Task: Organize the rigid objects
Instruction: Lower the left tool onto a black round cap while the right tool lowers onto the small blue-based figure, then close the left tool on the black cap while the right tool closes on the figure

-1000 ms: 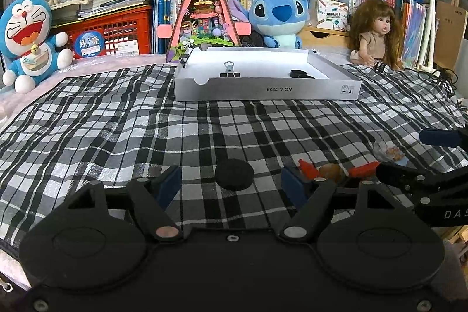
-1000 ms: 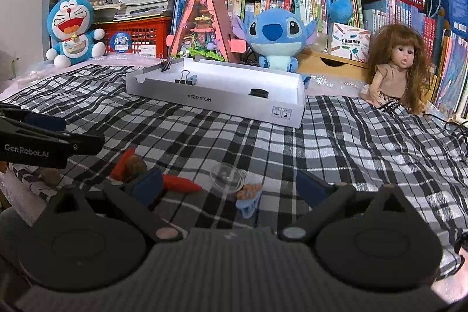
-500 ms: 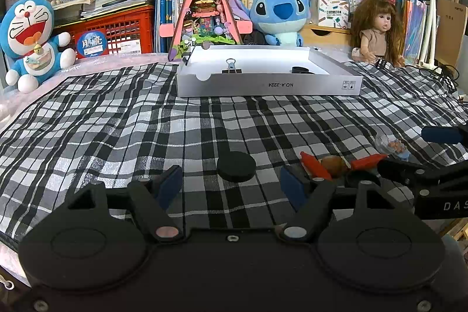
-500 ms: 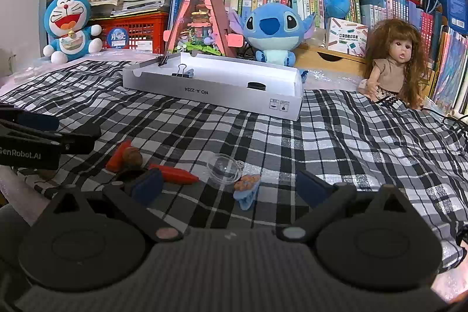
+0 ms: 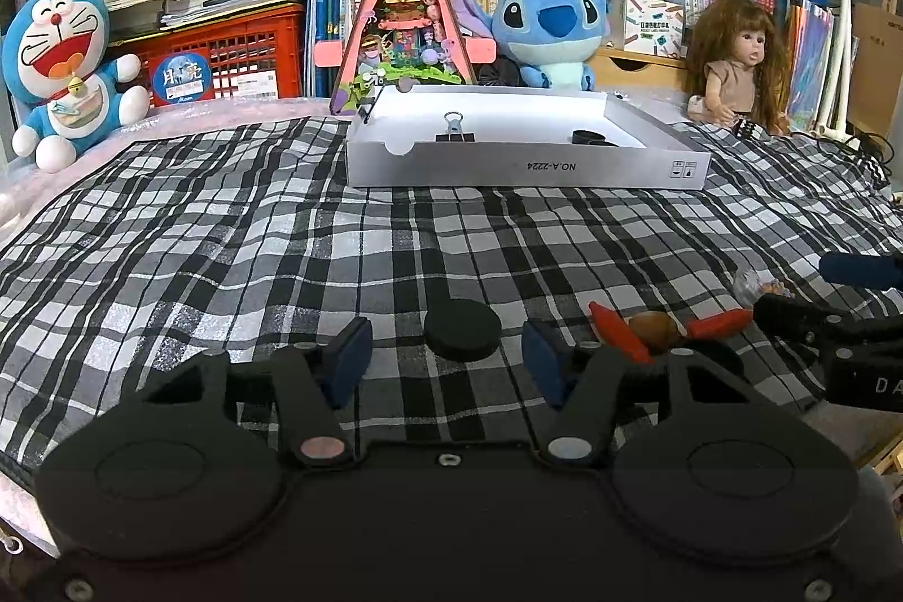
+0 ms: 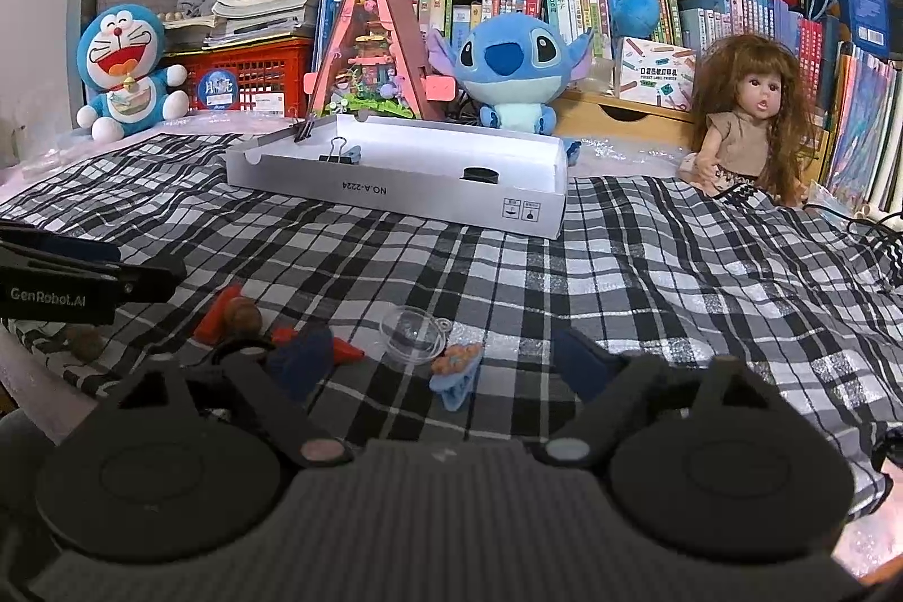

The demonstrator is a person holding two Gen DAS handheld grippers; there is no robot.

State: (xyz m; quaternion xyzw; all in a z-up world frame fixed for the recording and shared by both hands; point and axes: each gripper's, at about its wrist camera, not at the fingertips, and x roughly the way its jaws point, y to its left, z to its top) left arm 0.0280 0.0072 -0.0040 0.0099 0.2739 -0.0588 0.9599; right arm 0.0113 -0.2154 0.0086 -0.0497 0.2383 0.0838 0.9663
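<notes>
1. Two small items already lie in the white box (image 5: 525,165), at 12 o'clock in the left wrist view: a binder clip (image 5: 453,129) toward its left and a black round piece (image 5: 587,137) toward its right

2. Several loose pieces are left on the checked cloth (image 5: 226,252), so the sorting looks early to midway: a black disc (image 5: 463,337), an orange-handled tool with a brown knob (image 5: 649,328), a clear plastic dome (image 6: 411,334) and a blue clip with an orange top (image 6: 457,370)

3. Left gripper (image 5: 446,356) stands wide and holds nothing; the black disc lies on the cloth between its blue pads (image 5: 347,359), just ahead at 12 o'clock, apparently touching neither

4. Right gripper (image 6: 440,362) is also spread wide and empty; the dome and the blue clip lie between its fingers, the orange tool near the left finger at 10 o'clock

5. Judging by the framing, the black disc is the likely next pick for the left gripper

6. Hard to read: the right gripper's fingertips are blurred, the orange tool is partly covered by a finger, and the box wall hides much of its floor, so other contents cannot be ruled out
</notes>
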